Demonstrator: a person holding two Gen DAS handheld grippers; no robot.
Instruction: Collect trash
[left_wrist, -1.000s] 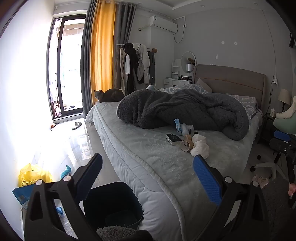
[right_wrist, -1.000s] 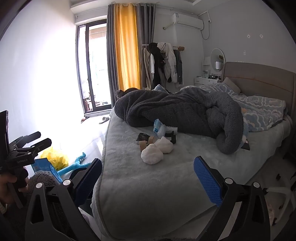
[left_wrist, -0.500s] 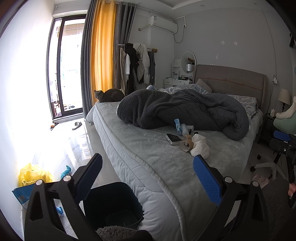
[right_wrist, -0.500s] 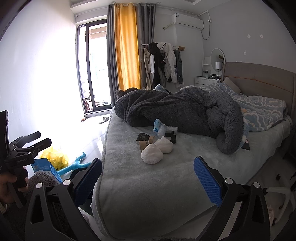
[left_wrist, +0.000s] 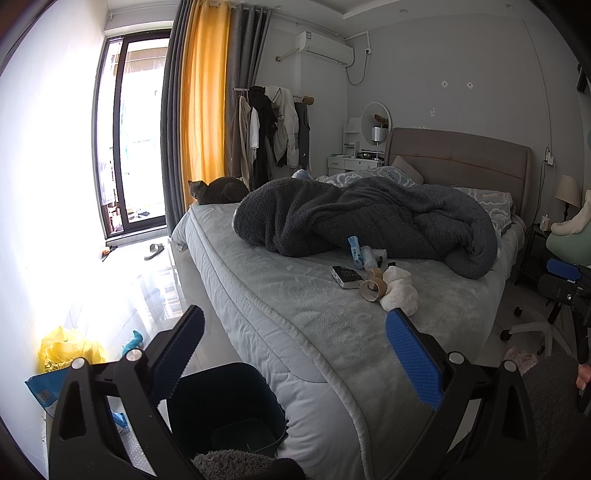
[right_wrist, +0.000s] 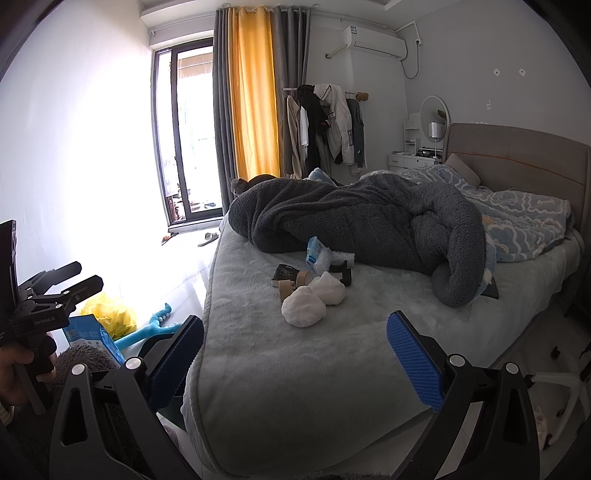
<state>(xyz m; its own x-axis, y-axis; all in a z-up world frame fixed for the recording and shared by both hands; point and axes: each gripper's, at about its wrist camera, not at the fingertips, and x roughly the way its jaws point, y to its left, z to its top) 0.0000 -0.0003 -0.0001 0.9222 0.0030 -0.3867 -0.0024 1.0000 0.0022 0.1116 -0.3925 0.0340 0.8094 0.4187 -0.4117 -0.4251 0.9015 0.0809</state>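
A small heap of litter lies mid-bed: two white crumpled paper balls (right_wrist: 304, 310) (left_wrist: 399, 292), cardboard tape rolls (left_wrist: 372, 288) (right_wrist: 286, 287), a small dark box (left_wrist: 345, 275) (right_wrist: 283, 274) and a blue-white plastic packet (right_wrist: 317, 254) (left_wrist: 355, 252). A dark blue bin (left_wrist: 221, 410) stands on the floor by the bed's near corner. My left gripper (left_wrist: 295, 356) hangs open over the bin and bed edge, holding nothing. My right gripper (right_wrist: 295, 360) is open and empty at the bed's foot, well short of the litter. The left gripper also shows at the right wrist view's left edge (right_wrist: 55, 291).
A rumpled dark grey blanket (right_wrist: 369, 221) covers the bed (left_wrist: 295, 295) behind the litter. A grey cat (left_wrist: 218, 190) sits on the far corner. On the floor lie a yellow bag (left_wrist: 68, 349), a blue carton (right_wrist: 90, 338) and a teal toy (right_wrist: 151, 328). A white chair base (left_wrist: 532, 328) stands at right.
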